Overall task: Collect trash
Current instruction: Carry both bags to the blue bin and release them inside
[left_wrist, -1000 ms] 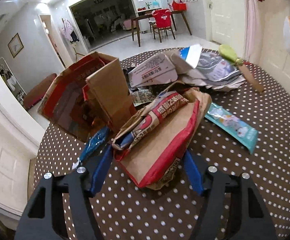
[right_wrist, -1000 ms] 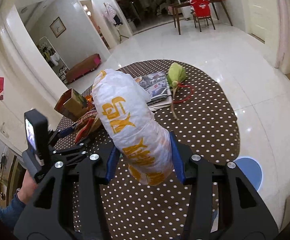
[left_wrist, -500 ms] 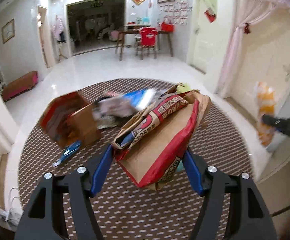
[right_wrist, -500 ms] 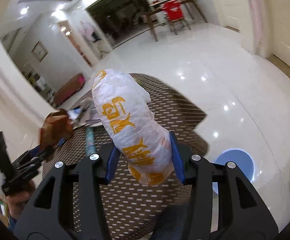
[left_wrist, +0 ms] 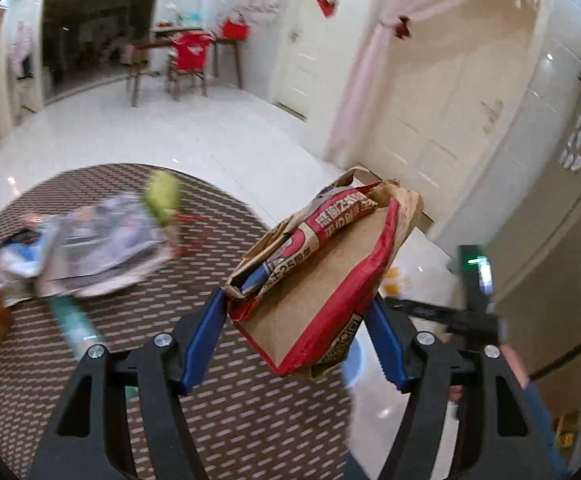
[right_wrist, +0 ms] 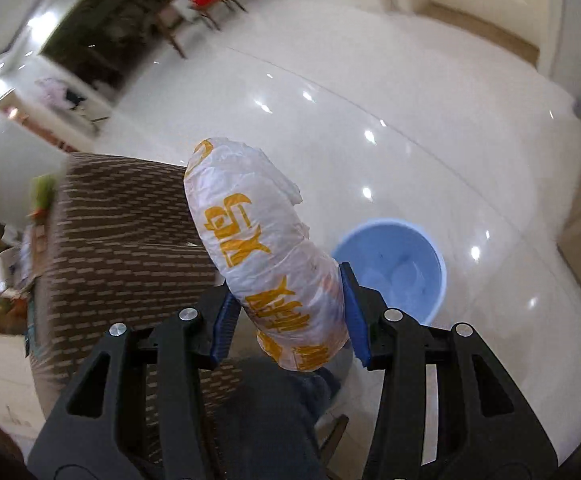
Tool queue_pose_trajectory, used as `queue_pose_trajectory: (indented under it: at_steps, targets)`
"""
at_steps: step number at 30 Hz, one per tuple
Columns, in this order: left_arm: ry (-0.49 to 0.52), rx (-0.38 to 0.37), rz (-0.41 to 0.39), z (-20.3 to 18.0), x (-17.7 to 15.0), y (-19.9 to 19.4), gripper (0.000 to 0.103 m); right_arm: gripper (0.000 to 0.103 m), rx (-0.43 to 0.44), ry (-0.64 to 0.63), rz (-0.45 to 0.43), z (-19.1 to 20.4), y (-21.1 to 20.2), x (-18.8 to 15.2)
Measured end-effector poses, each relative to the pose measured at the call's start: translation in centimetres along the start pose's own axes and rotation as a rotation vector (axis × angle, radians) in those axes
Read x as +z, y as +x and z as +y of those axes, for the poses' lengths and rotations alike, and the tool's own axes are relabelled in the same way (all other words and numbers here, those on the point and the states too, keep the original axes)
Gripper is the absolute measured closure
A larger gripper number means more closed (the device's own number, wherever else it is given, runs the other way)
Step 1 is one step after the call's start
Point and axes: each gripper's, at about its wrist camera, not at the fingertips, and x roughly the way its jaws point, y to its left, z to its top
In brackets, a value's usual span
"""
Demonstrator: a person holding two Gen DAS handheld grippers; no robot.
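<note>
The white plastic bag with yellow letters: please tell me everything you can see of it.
The white plastic bag is thin, crinkled film printed with large yellow characters, rolled into a stuffed, sausage-like bundle. It stands tilted up and away from the camera. The right gripper clamps its lower part between blue fingers. It hangs in the air, beside the blue bin on the floor.

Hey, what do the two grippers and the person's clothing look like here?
Both the left gripper and the right gripper have black plastic frames with cut-out openings, silver screw heads at the joints and flat blue fingers. A blue sleeve shows behind the left gripper, and dark trousers below the right one.
</note>
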Motion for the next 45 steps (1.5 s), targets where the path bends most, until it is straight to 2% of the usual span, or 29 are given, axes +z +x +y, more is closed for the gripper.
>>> queue_pose_trajectory:
  at_steps: [3, 5, 7, 9, 12, 15, 16, 17, 19, 23, 26, 27, 28, 30, 32, 33, 38, 45]
  targets:
    - [0.01, -0.042, 0.063, -1.8, 0.5, 3.3, 0.036, 0.055, -0.005, 0.044, 0.041, -2.4, 2.7, 0.2]
    - [0.008, -0.067, 0.119, -3.1, 0.7, 5.7, 0.036, 0.048, -0.01, 0.079, 0.068, -3.9, 4.8, 0.5]
    - [0.003, -0.086, 0.17, -4.4, 0.7, 8.2, 0.036, 0.029, -0.029, 0.136, 0.085, -5.9, 6.3, 0.5]
    - [0.003, -0.09, 0.21, -5.2, 0.7, 10.3, 0.036, 0.021, -0.035, 0.193, 0.082, -7.5, 6.7, 0.2]
    - [0.022, -0.095, 0.264, -6.6, 0.8, 13.8, 0.036, 0.016, -0.007, 0.25, 0.021, -9.2, 4.9, -0.4]
    - [0.037, -0.098, 0.321, -7.8, 0.8, 17.2, 0.035, 0.015, -0.005, 0.272, -0.041, -10.8, 2.3, -0.2]
    - [0.083, -0.058, 0.307, -8.8, 0.8, 18.0, 0.034, 0.015, 0.002, 0.286, -0.069, -11.3, 1.1, -0.2]
    - [0.087, -0.072, 0.318, -9.1, 0.8, 18.4, 0.034, 0.015, 0.007, 0.295, -0.096, -11.8, -0.3, -0.5]
    - [0.063, -0.087, 0.369, -9.5, 0.8, 20.3, 0.035, 0.015, 0.018, 0.297, -0.145, -11.3, -2.6, -0.2]
    - [0.1, -0.088, 0.392, -10.8, 1.0, 23.0, 0.034, 0.014, 0.039, 0.283, -0.225, -10.8, -6.6, 0.1]
    - [0.135, -0.07, 0.428, -11.9, 0.4, 26.1, 0.028, 0.013, 0.042, 0.271, -0.252, -10.1, -8.0, 0.7]
    - [0.151, -0.051, 0.454, -12.4, 0.1, 26.7, 0.021, 0.013, 0.042, 0.266, -0.257, -10.0, -8.3, 0.7]
    - [0.16, -0.034, 0.472, -12.7, -0.3, 27.0, 0.016, 0.013, 0.04, 0.261, -0.26, -10.0, -8.4, 0.9]
    - [0.167, -0.02, 0.486, -12.8, -0.4, 27.3, 0.014, 0.008, 0.034, 0.253, -0.261, -9.6, -8.9, 0.7]
    - [0.17, -0.032, 0.463, -12.8, -0.3, 26.7, 0.012, 0.006, 0.032, 0.249, -0.268, -9.3, -9.2, 0.5]
    - [0.174, -0.032, 0.449, -12.6, -0.3, 25.9, 0.009, 0.006, 0.026, 0.245, -0.274, -9.2, -9.3, 0.5]
    - [0.188, -0.061, 0.354, -13.0, 0.8, 21.9, 0.009, 0.006, 0.015, 0.225, -0.294, -7.5, -9.6, 0.1]
    - [0.17, -0.077, 0.204, -12.4, 1.9, 14.1, 0.009, 0.006, 0.006, 0.158, -0.342, -4.2, -11.7, -0.4]
